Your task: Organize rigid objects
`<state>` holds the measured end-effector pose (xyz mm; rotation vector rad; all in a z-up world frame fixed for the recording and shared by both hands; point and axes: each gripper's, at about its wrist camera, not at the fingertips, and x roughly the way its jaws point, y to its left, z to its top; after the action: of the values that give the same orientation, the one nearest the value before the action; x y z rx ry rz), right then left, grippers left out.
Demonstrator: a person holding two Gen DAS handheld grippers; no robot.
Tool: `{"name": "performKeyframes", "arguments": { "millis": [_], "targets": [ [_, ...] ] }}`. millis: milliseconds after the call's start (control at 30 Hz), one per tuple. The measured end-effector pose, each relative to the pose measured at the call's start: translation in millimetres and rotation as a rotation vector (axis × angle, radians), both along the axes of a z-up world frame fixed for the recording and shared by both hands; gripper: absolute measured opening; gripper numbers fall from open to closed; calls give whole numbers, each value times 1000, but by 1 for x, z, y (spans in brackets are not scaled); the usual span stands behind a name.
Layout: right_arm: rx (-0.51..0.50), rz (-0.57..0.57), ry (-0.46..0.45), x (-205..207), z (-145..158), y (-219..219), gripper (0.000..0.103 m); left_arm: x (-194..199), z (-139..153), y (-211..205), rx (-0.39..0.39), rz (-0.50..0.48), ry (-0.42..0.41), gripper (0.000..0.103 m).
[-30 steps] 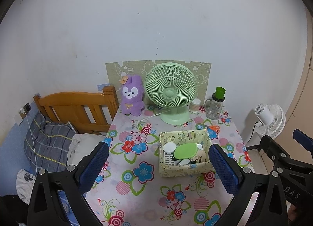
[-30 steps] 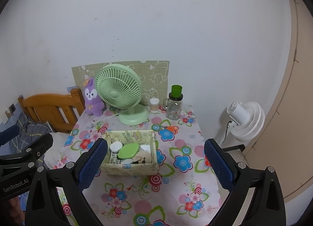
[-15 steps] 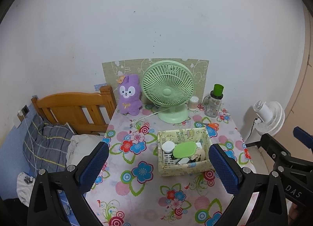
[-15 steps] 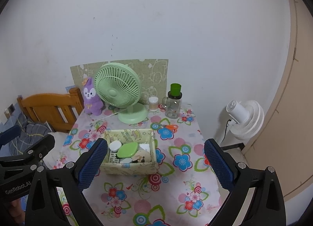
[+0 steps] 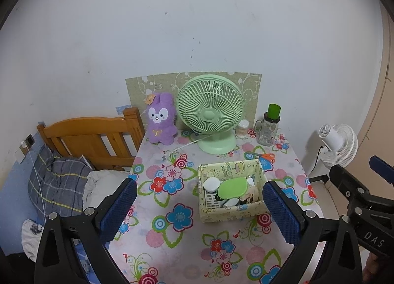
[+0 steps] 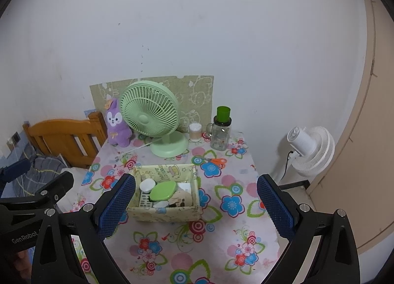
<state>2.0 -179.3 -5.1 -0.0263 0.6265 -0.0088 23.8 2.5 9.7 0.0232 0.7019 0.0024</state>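
A pale yellow storage box (image 5: 231, 207) (image 6: 165, 211) stands mid-table on the flowered tablecloth (image 5: 172, 234). It holds a green oval case (image 5: 232, 187) (image 6: 163, 190), a white round lid (image 5: 211, 183) (image 6: 147, 184) and other small items. Orange-handled scissors (image 5: 267, 156) (image 6: 216, 160) lie behind the box. My left gripper (image 5: 199, 210) is open and empty, held above the table's near part. My right gripper (image 6: 195, 206) is open and empty, likewise in front of the box.
A green desk fan (image 5: 210, 111), a purple plush bunny (image 5: 161, 119), a green-lidded glass jar (image 5: 269, 126) and a small cotton-swab tub (image 5: 242, 128) stand along the back. A wooden bed frame (image 5: 91, 136) is left, a white floor fan (image 5: 338, 145) right.
Both grippers have drawn back and up slightly, so the table and box look a little smaller and lower. Both stay open.
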Motion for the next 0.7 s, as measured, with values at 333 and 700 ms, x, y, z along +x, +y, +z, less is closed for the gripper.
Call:
{"name": "performKeyframes", "arguments": {
  "millis": [333, 700],
  "targets": [
    [3, -14, 5, 1, 1, 0, 100, 3, -2, 0, -1, -16, 0, 103],
    [8, -28, -4, 0, 1, 2, 100, 2, -1, 2, 0, -23, -7, 103]
  ]
}}
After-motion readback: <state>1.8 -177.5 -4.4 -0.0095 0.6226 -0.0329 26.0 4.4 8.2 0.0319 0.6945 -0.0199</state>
